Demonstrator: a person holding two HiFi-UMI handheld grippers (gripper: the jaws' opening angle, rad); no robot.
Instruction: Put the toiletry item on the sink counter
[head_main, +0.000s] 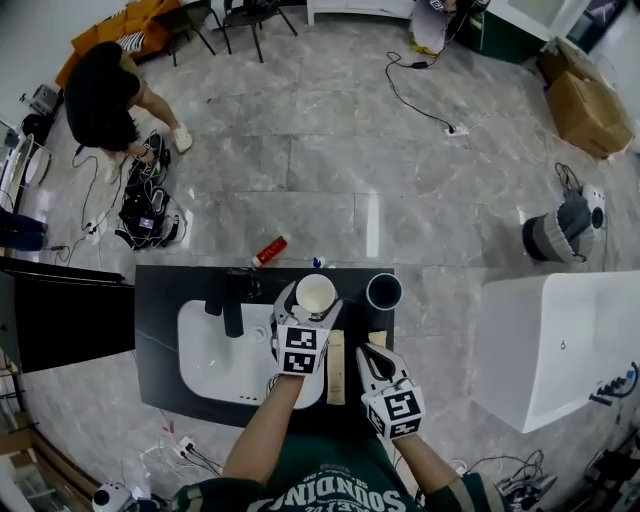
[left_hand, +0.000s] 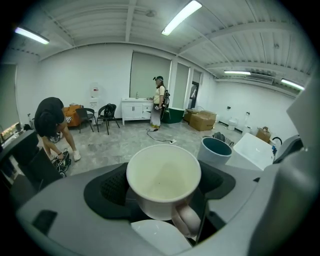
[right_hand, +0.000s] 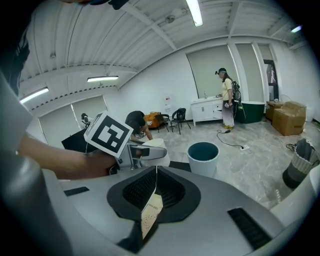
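Centre frame, left tongs (head_main: 310, 312) clasp a smooth round white mug (left_hand: 161, 172) at the dark desk (head_main: 160, 300); right tongs (right_hand: 156, 187) pinch a flat tan paper sachet (right_hand: 150, 212).

**Fig.: Clearances on the sink counter**

Open: bare dark counter (head_main: 160, 300) L of faucet (head_main: 232, 305), plus the basin (head_main: 205, 350) hollow in front of it. Blocked: rear edge, where L gripper (head_main: 310, 308), jaws clamped on white mug (head_main: 315, 293), stands btw. faucet and grey-blue cup (head_main: 383, 291) at R rear corner. R front: tan box (head_main: 336, 367) lies just beside R gripper (head_main: 370, 358), jaws closed on tan sachet (right_hand: 150, 210).
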